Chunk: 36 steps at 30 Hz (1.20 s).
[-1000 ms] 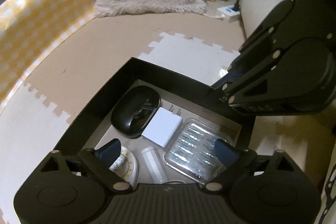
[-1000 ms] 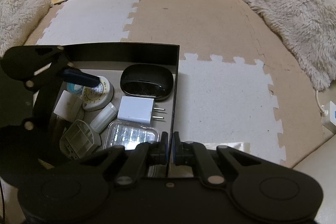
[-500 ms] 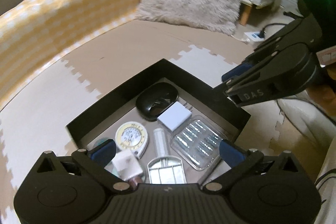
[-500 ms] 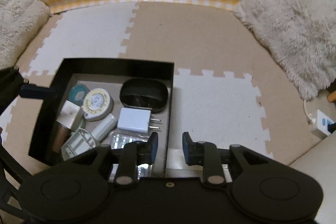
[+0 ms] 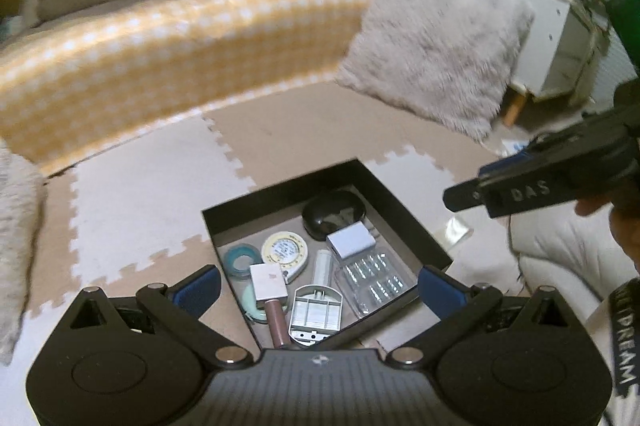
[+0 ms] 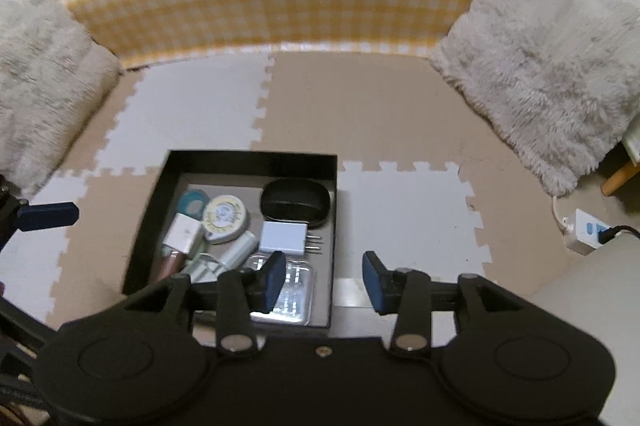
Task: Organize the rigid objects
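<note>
Legible writing: "DAS" in pale letters on the side of the right gripper (image 5: 520, 182) as seen from the left wrist camera; "DREAM" on a black strap (image 5: 624, 338) at the right edge of that view. The dial print on the tape measure (image 5: 285, 249) is too small to read.

The box (image 6: 168, 170), black and open-topped, sits on the foam mat (image 6: 400, 210). Inside lie a mouse (image 6: 295, 202), a white charger (image 6: 283, 237) with its prongs towards the box's right wall, the tape measure, a teal ring (image 5: 241, 258) and a clear case (image 5: 374, 280), packed close together.

Left gripper (image 5: 318, 288): jaws fully spread, nothing held; the box lies below and ahead, between its fingers.

Right gripper (image 6: 324, 280): jaws opening, nothing between them; it hangs above the box's near right corner, clear of the wall.
</note>
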Each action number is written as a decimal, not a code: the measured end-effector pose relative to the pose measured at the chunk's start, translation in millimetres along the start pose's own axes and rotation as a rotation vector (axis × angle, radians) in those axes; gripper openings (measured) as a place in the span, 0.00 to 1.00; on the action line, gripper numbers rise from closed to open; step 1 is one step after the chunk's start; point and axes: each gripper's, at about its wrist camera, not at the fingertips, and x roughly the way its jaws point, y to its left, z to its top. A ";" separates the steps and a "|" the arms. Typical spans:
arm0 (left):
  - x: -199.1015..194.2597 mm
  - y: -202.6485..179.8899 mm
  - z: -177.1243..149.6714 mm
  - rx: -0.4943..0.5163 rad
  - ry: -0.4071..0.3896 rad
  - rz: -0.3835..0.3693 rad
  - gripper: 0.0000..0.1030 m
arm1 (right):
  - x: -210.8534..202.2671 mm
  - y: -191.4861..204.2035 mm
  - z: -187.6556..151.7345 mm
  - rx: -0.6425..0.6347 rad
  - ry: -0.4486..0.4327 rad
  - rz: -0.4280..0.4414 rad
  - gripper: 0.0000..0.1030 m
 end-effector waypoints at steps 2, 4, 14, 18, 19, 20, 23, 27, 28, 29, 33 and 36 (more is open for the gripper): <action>-14.7 -4.0 -0.3 -0.014 -0.020 0.026 1.00 | -17.3 0.8 -3.0 -0.004 -0.028 0.004 0.46; -29.1 -7.8 -0.6 -0.030 -0.035 0.061 1.00 | -33.5 1.3 -7.3 -0.007 -0.053 0.001 0.48; -101.0 -19.7 -8.5 -0.139 -0.110 0.151 1.00 | -115.4 9.3 -41.3 -0.030 -0.189 0.009 0.58; -128.5 -35.3 -19.0 -0.120 -0.150 0.238 1.00 | -141.3 10.0 -60.5 -0.019 -0.234 0.007 0.63; -134.7 -38.7 -21.9 -0.115 -0.160 0.240 1.00 | -146.9 10.1 -64.6 -0.017 -0.244 0.006 0.64; -140.8 -42.1 -25.1 -0.112 -0.166 0.237 1.00 | -153.6 10.4 -69.5 -0.018 -0.257 0.002 0.67; -154.4 -47.6 -31.7 -0.136 -0.181 0.222 1.00 | -171.8 11.0 -82.7 -0.028 -0.288 -0.009 0.70; -171.1 -56.9 -41.2 -0.160 -0.218 0.235 1.00 | -190.3 10.9 -100.9 -0.038 -0.321 -0.020 0.76; -174.2 -57.9 -42.5 -0.163 -0.227 0.238 1.00 | -192.9 11.4 -105.2 -0.045 -0.327 -0.026 0.77; -177.0 -59.6 -44.5 -0.168 -0.233 0.240 1.00 | -194.9 11.6 -108.9 -0.051 -0.333 -0.031 0.78; -185.8 -64.0 -51.3 -0.199 -0.241 0.245 1.00 | -199.9 9.4 -124.1 -0.054 -0.359 -0.055 0.81; -189.2 -69.1 -56.2 -0.194 -0.256 0.264 1.00 | -201.3 5.5 -133.6 -0.051 -0.379 -0.066 0.92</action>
